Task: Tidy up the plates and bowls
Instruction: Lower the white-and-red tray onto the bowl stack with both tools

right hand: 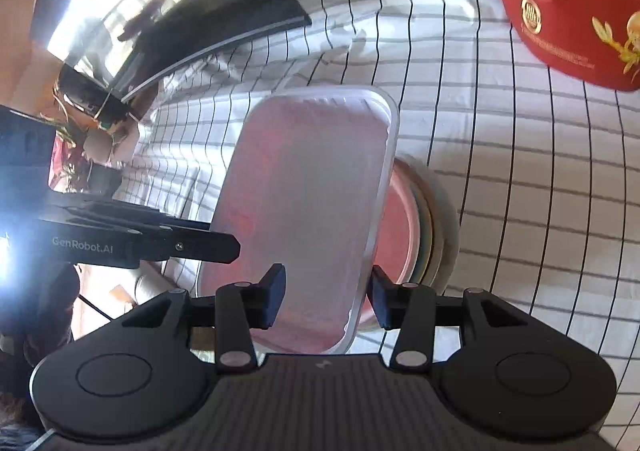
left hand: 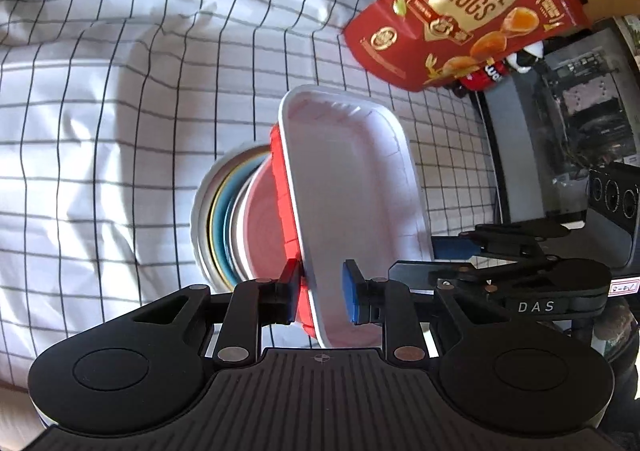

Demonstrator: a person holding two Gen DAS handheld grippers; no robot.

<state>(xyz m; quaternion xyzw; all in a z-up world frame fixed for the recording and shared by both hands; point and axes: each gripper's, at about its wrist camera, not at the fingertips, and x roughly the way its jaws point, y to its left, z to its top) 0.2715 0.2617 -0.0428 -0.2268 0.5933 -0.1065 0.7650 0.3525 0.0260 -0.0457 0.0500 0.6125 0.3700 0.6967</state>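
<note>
the tray (left hand: 352,187) ran lengthwise away from both grippers; the left gripper (left hand: 320,291) clenched its near wall, the right gripper (right hand: 326,295) straddled the opposite wall, released.

Plenty of open checked cloth (left hand: 100,123) off to my left side, nothing in the way there. Straight ahead the rectangular tray (left hand: 352,187) fills the middle, stack of round plates (left hand: 224,219) just beside it. Farther back the red quail eggs bag (left hand: 472,7) blocks one corner and a dark screen (right hand: 168,7) the other.
</note>
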